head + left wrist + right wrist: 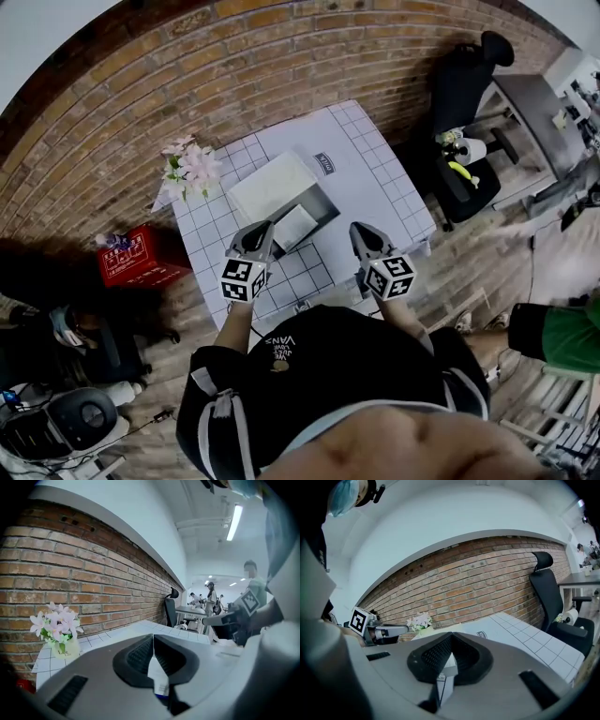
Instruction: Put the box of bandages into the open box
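Observation:
The open box (325, 202) stands mid-table, its white lid (272, 183) folded back. A small white box of bandages (295, 226) lies in its near part, but I cannot tell how deep. My left gripper (263, 229) hovers just left of that small box, jaws shut tip to tip (153, 637). A white piece with a barcode (160, 678) shows in the gap below the tips; whether it is pinched is unclear. My right gripper (360, 230) hangs over the cloth to the right of the open box, jaws shut (451, 635), with a white box corner (446, 671) seen below them.
The table (375, 169) has a white grid cloth, and pink flowers in a pot (187, 169) stand at its far left corner by the brick wall. A red crate (139, 261) sits on the floor to the left, a black chair (464, 84) to the right. People stand farther right.

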`<state>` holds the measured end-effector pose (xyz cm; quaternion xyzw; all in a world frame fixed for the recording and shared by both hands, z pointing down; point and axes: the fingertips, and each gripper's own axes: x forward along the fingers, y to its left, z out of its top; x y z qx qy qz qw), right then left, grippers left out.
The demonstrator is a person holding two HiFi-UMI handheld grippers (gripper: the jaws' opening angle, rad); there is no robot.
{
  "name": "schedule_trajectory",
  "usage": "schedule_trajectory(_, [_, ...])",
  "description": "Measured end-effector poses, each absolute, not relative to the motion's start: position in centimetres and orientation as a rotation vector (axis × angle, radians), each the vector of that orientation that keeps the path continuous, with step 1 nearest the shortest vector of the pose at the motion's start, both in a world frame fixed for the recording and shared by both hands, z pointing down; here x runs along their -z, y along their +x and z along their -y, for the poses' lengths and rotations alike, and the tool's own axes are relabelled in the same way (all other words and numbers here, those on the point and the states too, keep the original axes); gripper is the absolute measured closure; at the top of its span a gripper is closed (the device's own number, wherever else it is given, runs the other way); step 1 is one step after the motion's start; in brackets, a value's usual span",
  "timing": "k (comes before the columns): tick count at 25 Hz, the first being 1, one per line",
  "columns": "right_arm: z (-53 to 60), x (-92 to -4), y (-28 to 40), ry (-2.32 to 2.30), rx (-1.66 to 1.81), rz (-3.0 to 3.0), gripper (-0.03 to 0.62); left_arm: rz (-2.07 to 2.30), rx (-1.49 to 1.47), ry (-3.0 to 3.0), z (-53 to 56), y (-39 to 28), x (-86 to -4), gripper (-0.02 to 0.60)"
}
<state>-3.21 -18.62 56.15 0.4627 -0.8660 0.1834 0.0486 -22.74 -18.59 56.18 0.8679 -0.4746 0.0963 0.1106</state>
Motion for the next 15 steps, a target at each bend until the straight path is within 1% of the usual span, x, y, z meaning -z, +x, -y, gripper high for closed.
schedule_trajectory(9, [16.5,-55.6,-1.7,1.38,-0.563,2.661,0.6,1.437,-0.22,2.497,14.4,-21.0,-55.0,0.569])
schedule_trajectory(15, [14.0,-56.0,-0.2,1.36,-0.576,2.672,0.6,1.428,-0.214,2.49,11.1,-18.6,-55.0,0.569])
